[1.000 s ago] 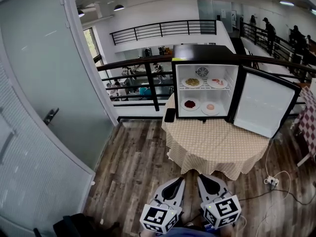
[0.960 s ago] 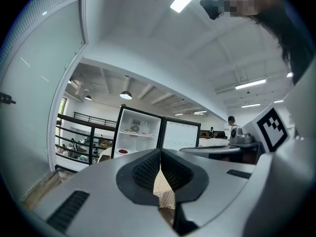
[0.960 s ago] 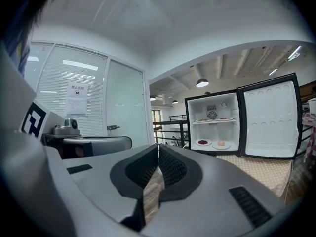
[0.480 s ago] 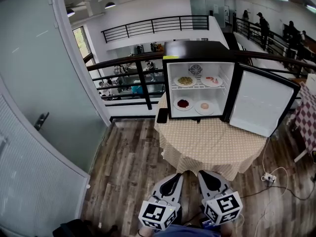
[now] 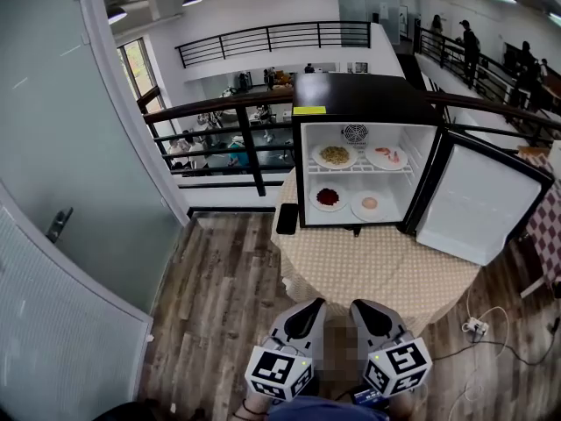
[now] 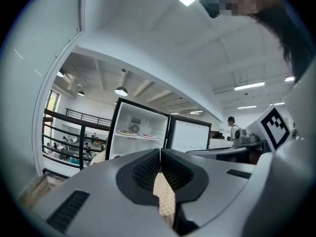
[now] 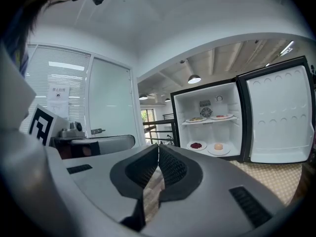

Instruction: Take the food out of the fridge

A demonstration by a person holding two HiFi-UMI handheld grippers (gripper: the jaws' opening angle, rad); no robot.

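Fridge (image 5: pixel 351 95) stands open at the far side of the surface (image 5: pixel 377 270), four plates of food (image 5: pixel 334 155) on its two shelves. Left gripper (image 5: pixel 313 305) and right gripper (image 5: pixel 358 306) hover near, jaws pressed together, gripping nothing.

l gripper (image 5: pixel 304 317) jaws closed, empty, r gripper (image 5: pixel 365 314) same, side by side

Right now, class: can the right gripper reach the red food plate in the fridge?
Probably not yet: the right gripper is at the table's near side, its whole top away from the red food plate. The fridge door stands open.
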